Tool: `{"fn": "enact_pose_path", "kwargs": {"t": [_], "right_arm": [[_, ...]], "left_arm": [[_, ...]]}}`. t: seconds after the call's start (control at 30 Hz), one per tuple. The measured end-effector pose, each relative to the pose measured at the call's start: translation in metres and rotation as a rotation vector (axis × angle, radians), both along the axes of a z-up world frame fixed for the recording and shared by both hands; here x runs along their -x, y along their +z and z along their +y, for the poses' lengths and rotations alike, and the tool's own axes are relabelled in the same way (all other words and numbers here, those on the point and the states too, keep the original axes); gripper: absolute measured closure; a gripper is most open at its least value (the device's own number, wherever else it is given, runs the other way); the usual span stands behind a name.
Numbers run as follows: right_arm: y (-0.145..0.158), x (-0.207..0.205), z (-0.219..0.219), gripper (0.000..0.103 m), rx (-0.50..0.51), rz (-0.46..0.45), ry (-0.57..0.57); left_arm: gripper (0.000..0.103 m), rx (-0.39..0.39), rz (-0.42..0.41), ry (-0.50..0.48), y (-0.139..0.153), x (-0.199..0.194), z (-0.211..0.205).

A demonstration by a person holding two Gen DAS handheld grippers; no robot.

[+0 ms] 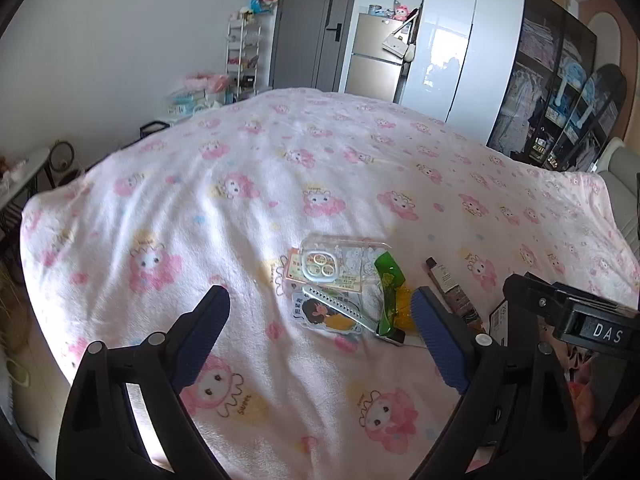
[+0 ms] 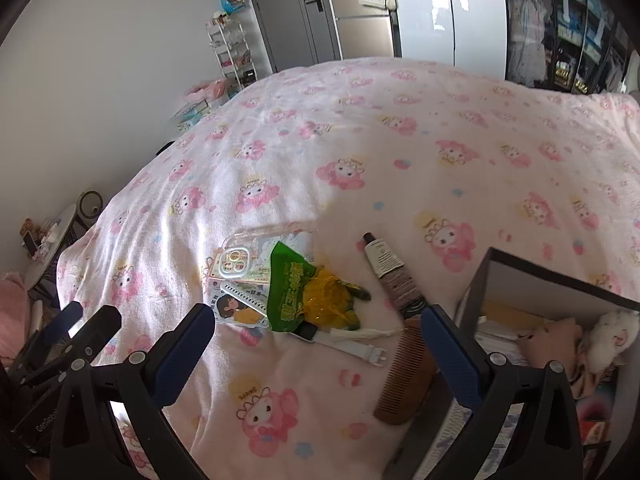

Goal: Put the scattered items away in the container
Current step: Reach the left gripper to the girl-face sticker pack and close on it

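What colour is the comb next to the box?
Brown, like wood. The comb shows best in the right wrist view.

Both tools are tilted down, their jaws spread as wide as they go, and nothing sits between the pads of either one. The left tool [image 1: 320, 312] shows two black arms ending in blue ribbed pads [image 1: 202, 332], well apart from each other. The right tool [image 2: 316, 332] stands the same way, blue pads [image 2: 448, 344] splayed. Each appears at the edge of the other's view: the right tool's black body just to the right of the left tool, the left tool's fingers just to the left of the right tool.
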State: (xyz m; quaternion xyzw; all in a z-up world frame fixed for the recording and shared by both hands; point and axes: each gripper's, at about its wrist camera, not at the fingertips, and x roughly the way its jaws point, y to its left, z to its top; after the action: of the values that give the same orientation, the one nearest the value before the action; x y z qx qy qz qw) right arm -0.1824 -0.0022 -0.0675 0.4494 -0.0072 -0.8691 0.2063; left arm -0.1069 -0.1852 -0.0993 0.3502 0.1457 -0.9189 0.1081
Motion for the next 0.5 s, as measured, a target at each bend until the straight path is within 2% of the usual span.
{"fn": "enact_pose_path", "kwargs": {"t": [0.07, 0.1, 0.13, 0.17, 0.2, 0.23, 0.27, 0.37, 0.5], "right_arm": [[-0.019, 0.013, -0.015, 0.016, -0.035, -0.026, 0.004], [-0.028, 0.019, -0.021, 0.025, -0.049, -0.038, 0.003], [-0.036, 0.025, -0.025, 0.031, -0.046, -0.059, -0.004], [-0.045, 0.031, -0.028, 0.042, -0.034, -0.089, -0.015], [-0.053, 0.036, -0.031, 0.049, -0.025, -0.116, -0.024], [-0.061, 0.04, -0.034, 0.055, -0.025, -0.134, -0.027], [-0.068, 0.042, -0.039, 0.058, -0.031, -0.142, -0.027], [-0.085, 0.044, -0.05, 0.064, -0.057, -0.141, -0.02], [-0.107, 0.044, -0.056, 0.07, -0.055, -0.186, -0.025]], "left_arm": [[0.025, -0.014, -0.046, 0.003, -0.022, 0.016, -0.008], [0.029, -0.021, -0.073, 0.005, -0.033, 0.025, -0.012], [0.039, -0.037, -0.097, 0.006, -0.044, 0.034, -0.016], [0.045, -0.058, -0.126, 0.01, -0.056, 0.042, -0.019], [0.047, -0.088, -0.158, 0.009, -0.067, 0.05, -0.023], [0.053, -0.129, -0.181, 0.0, -0.077, 0.057, -0.027], [0.056, -0.169, -0.195, -0.009, -0.085, 0.063, -0.03], [0.056, -0.244, -0.211, -0.035, -0.101, 0.079, -0.031], [0.056, -0.249, -0.283, 0.006, -0.119, 0.092, -0.031]]}}
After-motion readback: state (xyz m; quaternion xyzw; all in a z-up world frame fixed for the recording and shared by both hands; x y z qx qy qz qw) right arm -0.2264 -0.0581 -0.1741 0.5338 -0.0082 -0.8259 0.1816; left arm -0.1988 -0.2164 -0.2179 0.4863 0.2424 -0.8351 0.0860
